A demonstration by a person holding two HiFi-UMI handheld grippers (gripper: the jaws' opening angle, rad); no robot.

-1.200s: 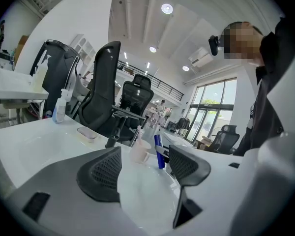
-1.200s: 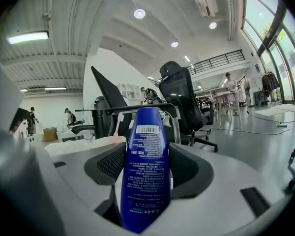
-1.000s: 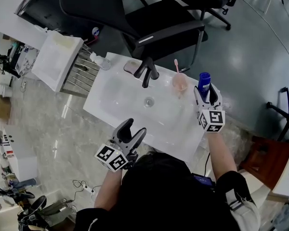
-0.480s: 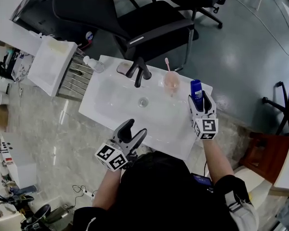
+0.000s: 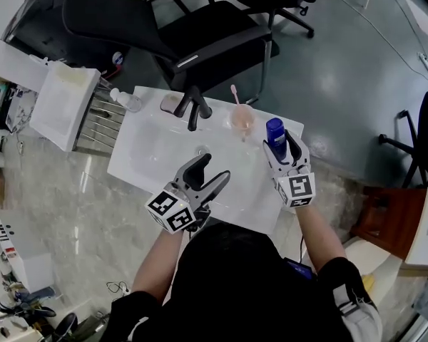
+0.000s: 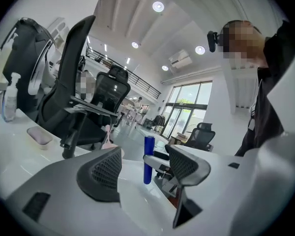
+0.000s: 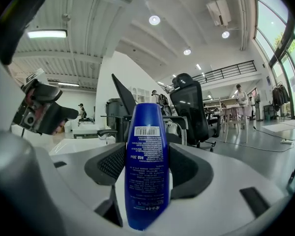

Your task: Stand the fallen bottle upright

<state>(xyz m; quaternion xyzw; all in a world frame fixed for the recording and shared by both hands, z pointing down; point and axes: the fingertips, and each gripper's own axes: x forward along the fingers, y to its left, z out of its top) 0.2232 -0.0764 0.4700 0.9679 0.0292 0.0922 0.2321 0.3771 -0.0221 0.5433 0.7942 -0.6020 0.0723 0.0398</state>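
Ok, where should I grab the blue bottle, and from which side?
Take the bottle at mid body, one pad on each side, coming in level from the sink's front edge. It stands upright and slim, and the right gripper clasps it that way.

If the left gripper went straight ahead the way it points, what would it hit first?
Probably the blue bottle, upright in the right gripper: it shows centred between the open jaws of the left gripper. Depth is unclear.
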